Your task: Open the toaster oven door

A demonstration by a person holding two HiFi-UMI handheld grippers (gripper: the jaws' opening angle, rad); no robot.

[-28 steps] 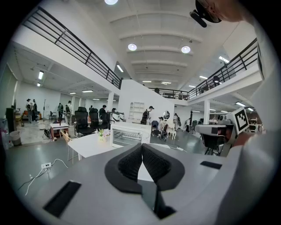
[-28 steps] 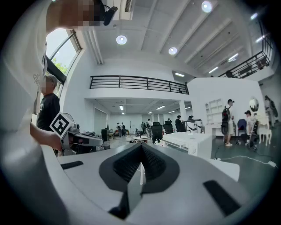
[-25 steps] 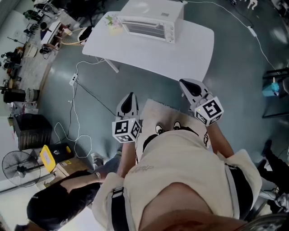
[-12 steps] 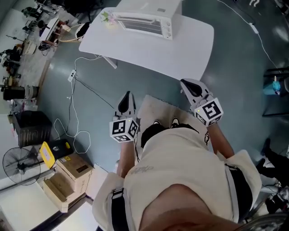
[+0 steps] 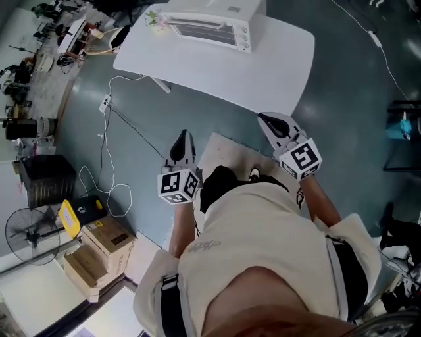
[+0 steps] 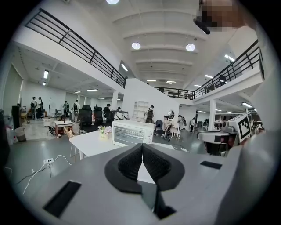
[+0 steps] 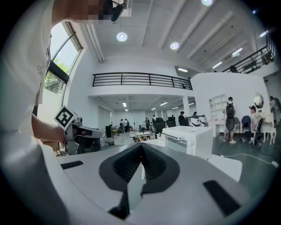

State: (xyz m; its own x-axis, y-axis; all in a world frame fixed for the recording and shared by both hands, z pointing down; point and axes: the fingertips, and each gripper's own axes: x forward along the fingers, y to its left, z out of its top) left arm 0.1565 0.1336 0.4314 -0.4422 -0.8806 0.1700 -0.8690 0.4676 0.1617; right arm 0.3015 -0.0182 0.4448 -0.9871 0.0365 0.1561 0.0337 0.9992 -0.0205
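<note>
A white toaster oven [image 5: 210, 25] with its glass door closed stands at the far edge of a white table [image 5: 263, 72]; it also shows in the left gripper view [image 6: 133, 132] and the right gripper view [image 7: 188, 139]. My left gripper [image 5: 183, 140] is held over the floor, well short of the table, jaws shut and empty [image 6: 142, 147]. My right gripper [image 5: 268, 122] hangs just off the table's near edge, also shut on nothing [image 7: 141, 147].
A small flower pot [image 5: 156, 20] sits left of the oven. A power strip and cable [image 5: 106, 102] trail across the floor at left. A rug [image 5: 227, 158] lies under my feet. Cardboard boxes [image 5: 99, 247], a fan [image 5: 29, 233] and cluttered desks [image 5: 39, 46] stand at left.
I have stepped toward the table: it and the oven sit higher in the head view, and both grippers have drifted slightly forward. A person at lower left has left the view.
</note>
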